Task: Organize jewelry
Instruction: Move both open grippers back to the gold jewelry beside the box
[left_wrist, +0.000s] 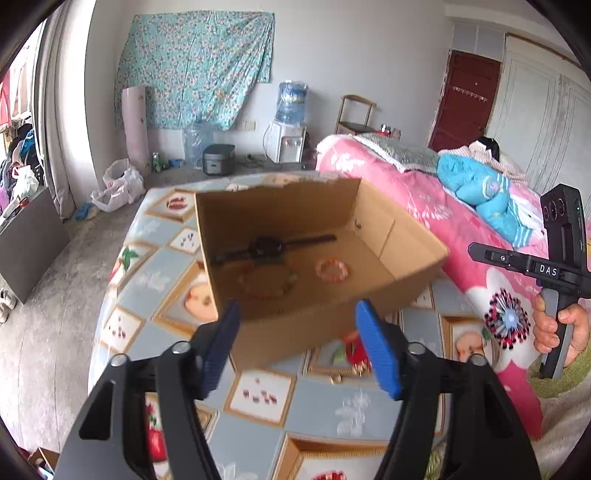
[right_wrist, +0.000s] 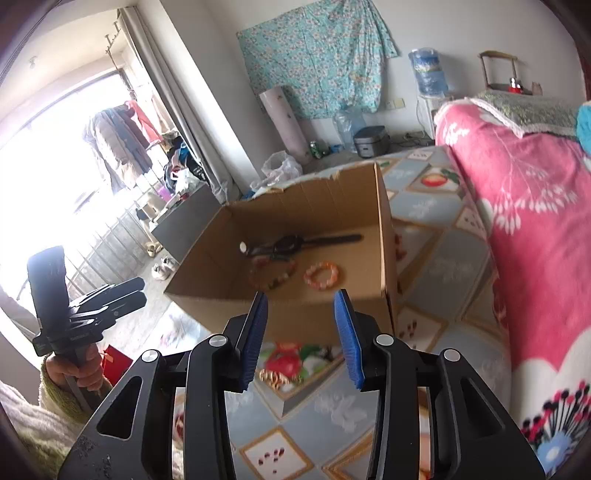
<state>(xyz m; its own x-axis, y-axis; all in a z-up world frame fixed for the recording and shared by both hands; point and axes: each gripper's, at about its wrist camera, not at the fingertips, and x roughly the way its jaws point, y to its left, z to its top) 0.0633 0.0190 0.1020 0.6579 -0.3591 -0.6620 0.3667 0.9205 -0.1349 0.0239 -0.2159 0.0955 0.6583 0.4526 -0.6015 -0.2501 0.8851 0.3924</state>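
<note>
An open cardboard box (left_wrist: 288, 332) (right_wrist: 221, 306) stands on the patterned tablecloth. On its floor lie a black wristwatch (left_wrist: 266, 247) (right_wrist: 291, 243), a dark beaded bracelet (left_wrist: 267, 282) (right_wrist: 271, 275) and an orange-pink bracelet (left_wrist: 331, 269) (right_wrist: 323, 275). My left gripper (left_wrist: 297, 310) hovers in front of the box's near wall, open and empty. My right gripper (right_wrist: 302, 295) also hangs before the near wall, open, nothing between its blue pads. A small gold piece (right_wrist: 273, 378) lies on the cloth in front of the box, below the right gripper.
A bed with a pink floral blanket (left_wrist: 424, 206) (right_wrist: 517, 184) borders the table on the right. The table's edge drops to bare floor (left_wrist: 55, 295) on the left. A red gift box (right_wrist: 114, 363) sits low at the left. A hand (left_wrist: 554, 325) holds the right gripper's handle.
</note>
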